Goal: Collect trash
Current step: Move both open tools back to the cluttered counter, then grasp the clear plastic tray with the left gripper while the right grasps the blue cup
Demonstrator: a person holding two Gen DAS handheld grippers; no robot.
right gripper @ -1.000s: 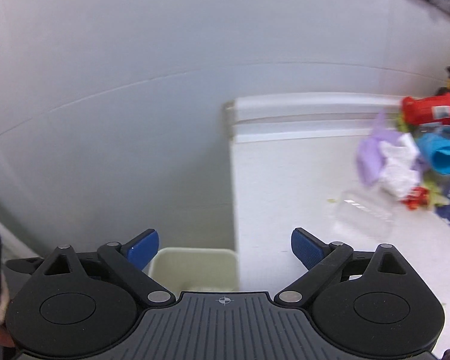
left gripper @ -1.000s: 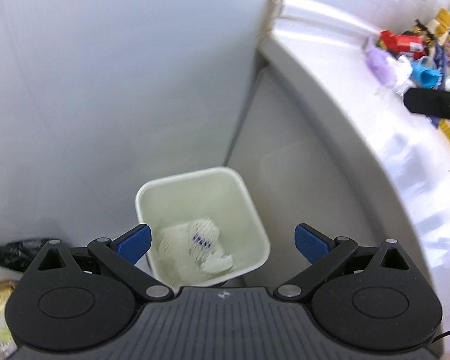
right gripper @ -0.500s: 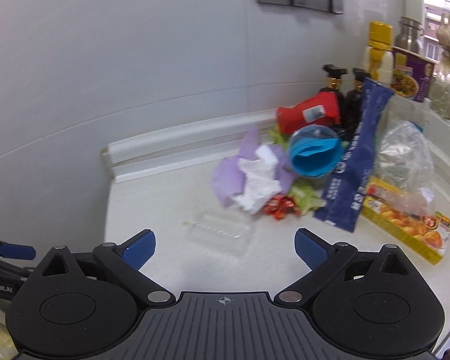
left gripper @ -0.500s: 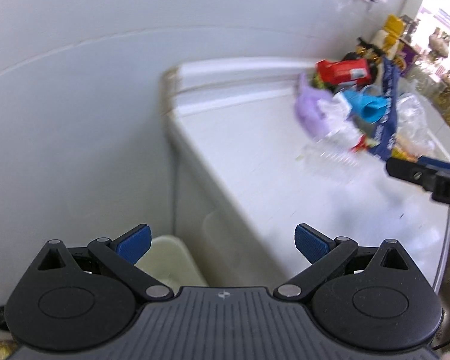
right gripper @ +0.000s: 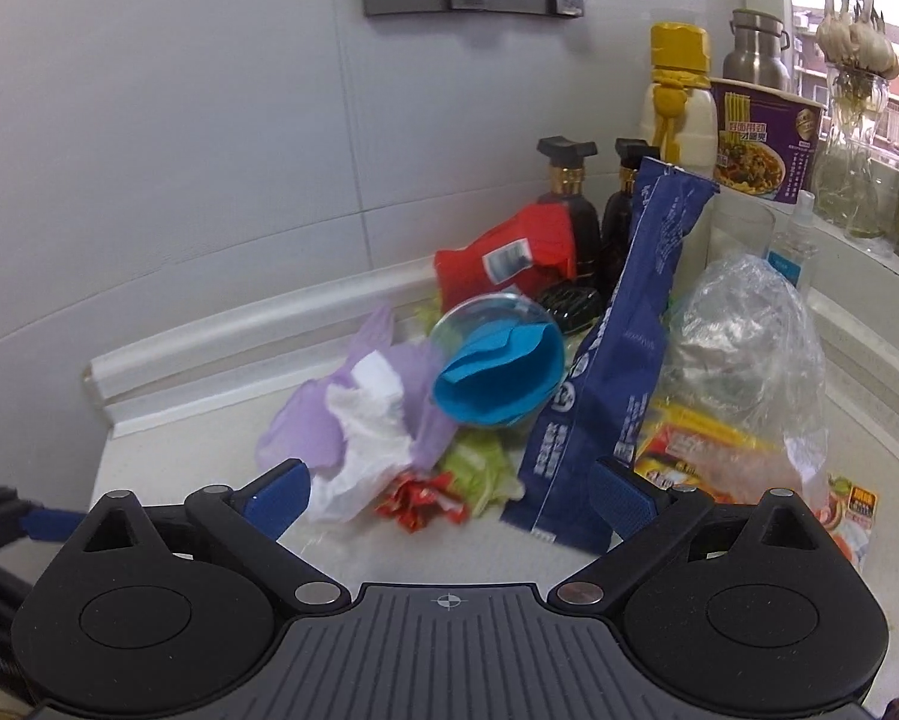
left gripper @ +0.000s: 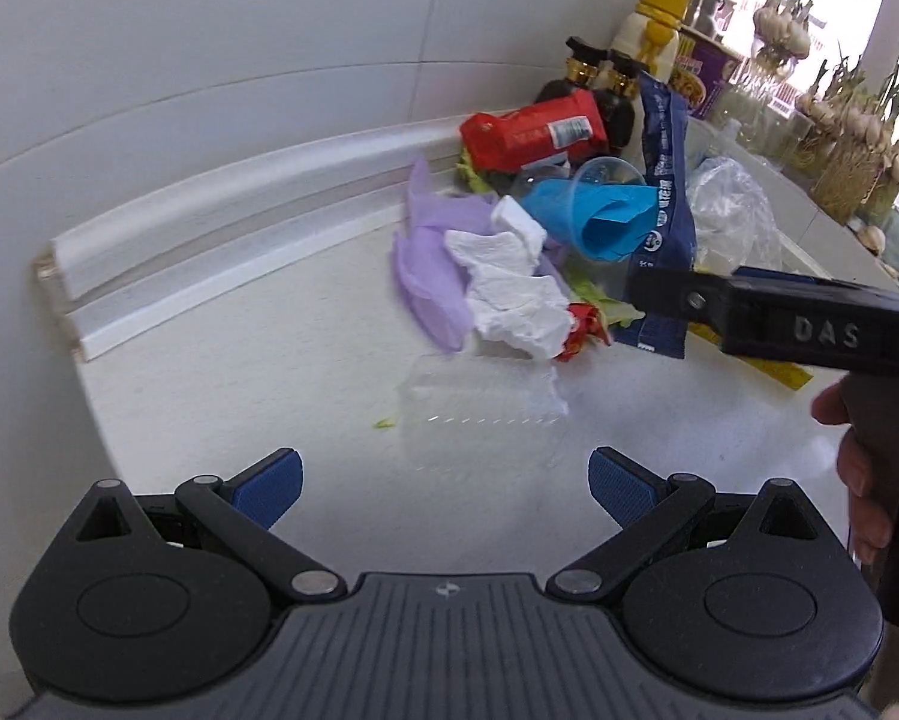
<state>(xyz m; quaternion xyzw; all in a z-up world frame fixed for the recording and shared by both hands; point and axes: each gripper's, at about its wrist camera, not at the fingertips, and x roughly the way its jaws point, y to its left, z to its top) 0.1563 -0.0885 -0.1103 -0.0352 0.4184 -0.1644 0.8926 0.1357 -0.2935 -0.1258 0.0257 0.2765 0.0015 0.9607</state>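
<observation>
A heap of trash lies on the white counter (left gripper: 269, 372): a clear plastic tray (left gripper: 479, 414), white crumpled tissue (left gripper: 509, 294) (right gripper: 365, 450), a purple glove (left gripper: 425, 276) (right gripper: 305, 426), a clear cup stuffed with blue paper (left gripper: 599, 210) (right gripper: 497, 372), a red wrapper (left gripper: 533, 132) (right gripper: 503, 258) and a long dark blue packet (left gripper: 665, 210) (right gripper: 623, 372). My left gripper (left gripper: 446, 486) is open just short of the clear tray. My right gripper (right gripper: 449, 492) is open, low before the tissue, a small red foil scrap (right gripper: 419, 498) and the blue packet. Both hold nothing.
Dark sauce bottles (right gripper: 569, 210), a yellow-capped bottle (right gripper: 677, 96), a purple noodle cup (right gripper: 761, 138) and a clear bag (right gripper: 743, 360) stand behind and right of the heap. A yellow food box (right gripper: 749, 468) lies at the right. The wall is close behind; the counter edge falls off at the left.
Both grippers swung from the white bin beside the counter up and right to the trash heap. They stayed open and empty throughout. The bin is out of view now.
</observation>
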